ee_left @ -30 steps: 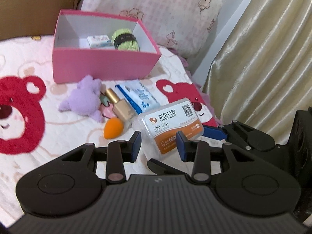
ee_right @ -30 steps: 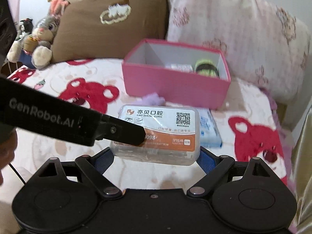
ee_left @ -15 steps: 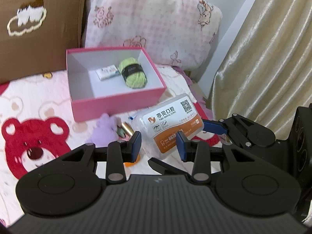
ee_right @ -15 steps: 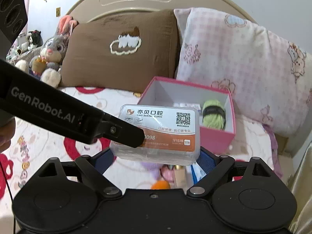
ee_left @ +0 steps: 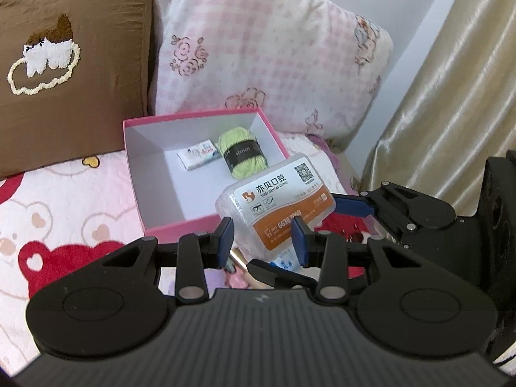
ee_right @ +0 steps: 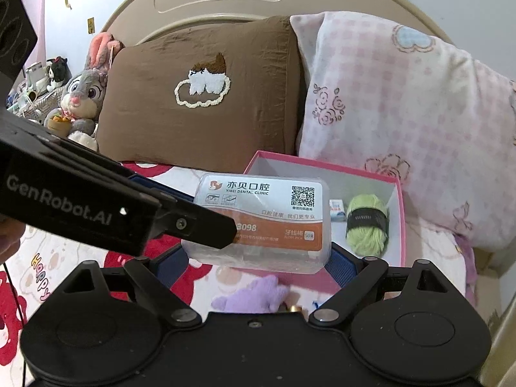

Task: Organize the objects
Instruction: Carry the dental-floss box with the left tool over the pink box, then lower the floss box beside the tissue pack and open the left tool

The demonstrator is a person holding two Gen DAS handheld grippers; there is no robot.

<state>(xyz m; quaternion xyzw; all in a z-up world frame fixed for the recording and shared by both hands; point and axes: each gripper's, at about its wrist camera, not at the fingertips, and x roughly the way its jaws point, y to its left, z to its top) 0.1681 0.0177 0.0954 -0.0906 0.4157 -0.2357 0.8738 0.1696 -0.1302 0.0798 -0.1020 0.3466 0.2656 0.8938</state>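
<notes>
Right wrist view showed the right gripper (ee_right: 258, 259) with its jaws spread wide and clamped on the two short ends of a clear plastic floss-pick box (ee_right: 262, 222), held level and off the bed. The left gripper (ee_left: 261, 237) reached in from the side; its jaws were partly closed, and whether its pads pressed on the near edge of that floss-pick box (ee_left: 277, 203) or stood clear of it could not be told from either view.

Just beyond the carried item sat the open pink box (ee_left: 135, 158) on the bear-print bedspread (ee_left: 64, 193), propped against a pink checked pillow (ee_left: 267, 51) beside a brown pillow (ee_left: 64, 64). Inside it lay a green yarn ball (ee_left: 242, 154) and a small white packet (ee_left: 200, 154), both toward the far wall, leaving the near floor bare. A purple plush toy (ee_right: 254, 293) was on the bedspread below.

The step in hand appeared to be carrying the floss box over the near wall and setting it inside. It would go best kept level, lifted clear of the rim, lowered onto the bare near floor away from the yarn, and released only once it rested flat, since the smooth plastic could slip from a grip on its ends.
</notes>
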